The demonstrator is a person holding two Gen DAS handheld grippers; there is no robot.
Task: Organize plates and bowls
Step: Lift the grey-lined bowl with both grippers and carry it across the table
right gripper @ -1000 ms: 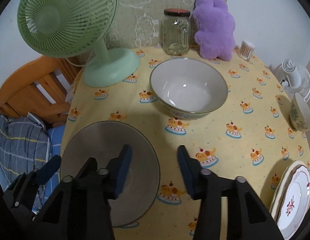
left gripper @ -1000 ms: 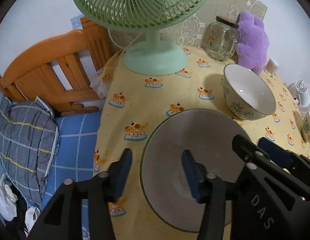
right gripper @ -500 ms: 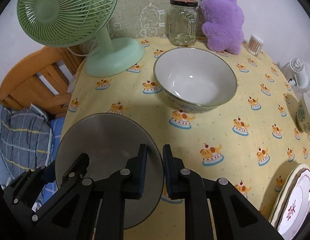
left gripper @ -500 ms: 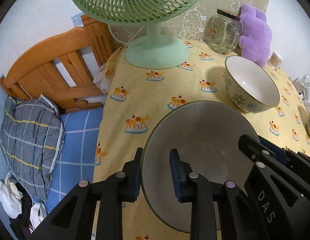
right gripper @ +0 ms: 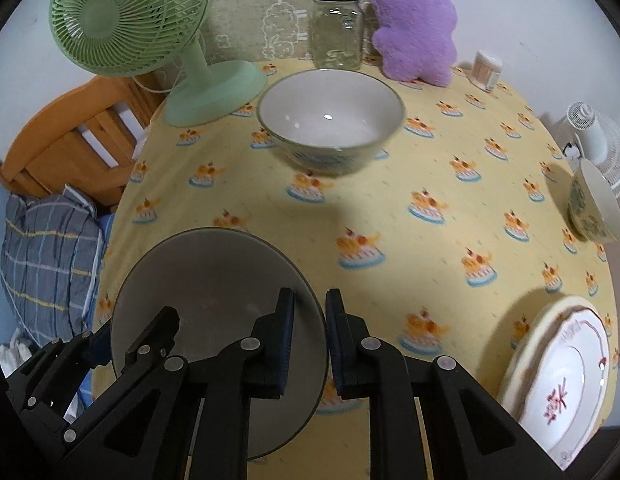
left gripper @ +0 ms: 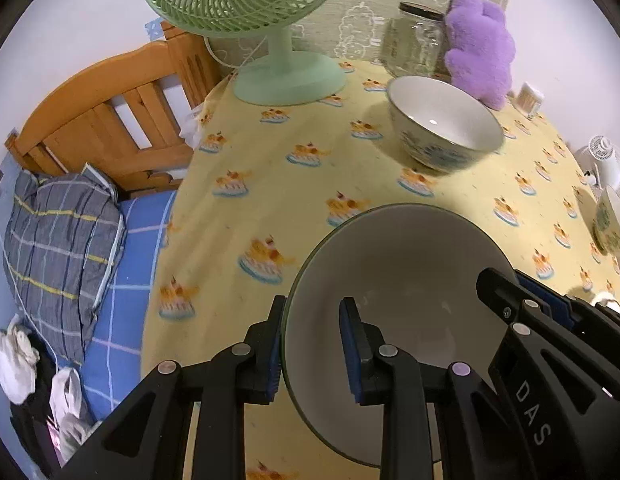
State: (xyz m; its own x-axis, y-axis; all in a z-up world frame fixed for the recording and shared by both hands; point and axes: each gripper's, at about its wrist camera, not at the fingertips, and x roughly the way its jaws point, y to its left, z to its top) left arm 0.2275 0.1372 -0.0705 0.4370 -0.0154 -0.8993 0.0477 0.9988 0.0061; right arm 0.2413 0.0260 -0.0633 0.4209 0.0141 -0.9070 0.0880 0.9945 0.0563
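Item: grey bowl (left gripper: 394,280), held over the near left part of the yellow tablecloth (left gripper: 310,184); your left gripper (left gripper: 312,346) is clenched on its left rim and your right gripper (right gripper: 310,340) on its right rim, both having just finished closing. Also on the cloth: patterned bowl (right gripper: 330,120) near the green fan (right gripper: 149,40), small bowl (right gripper: 594,208) at right, stacked plates (right gripper: 558,392) at near right.

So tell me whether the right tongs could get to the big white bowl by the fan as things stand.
Probably not yet: the right tongs are shut on the grey bowl, as are the left tongs. The cloth toward the white bowl looks free.
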